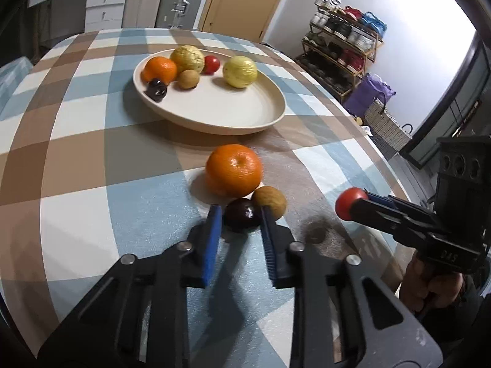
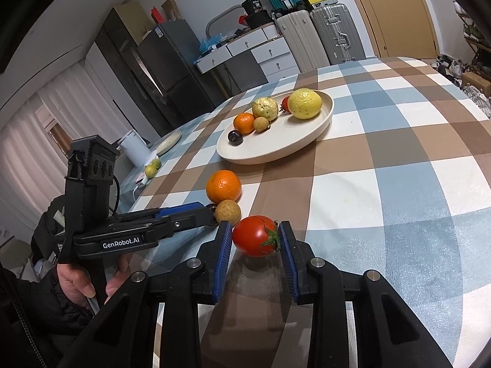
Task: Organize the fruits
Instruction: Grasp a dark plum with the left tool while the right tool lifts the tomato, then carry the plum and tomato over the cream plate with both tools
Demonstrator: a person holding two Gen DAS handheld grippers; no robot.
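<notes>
Left gripper (image 1: 241, 219): blue-padded fingers (image 1: 211, 242) closed on a small dark purple plum (image 1: 241, 218) resting on the checked tabletop (image 1: 92, 159), touching a brown longan (image 1: 270, 202) and a round orange tangerine (image 1: 233, 168). Right gripper (image 2: 255, 235): fingers clamped on a red tomato (image 2: 253, 234). Cream round plate (image 1: 245, 113) with more fruit sits nearer the far edge.

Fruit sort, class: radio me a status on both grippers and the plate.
Left gripper shut on dark plum. Right gripper shut on tomato. Plate holds six fruits, near half bare. Orange lies between plum and plate.
</notes>
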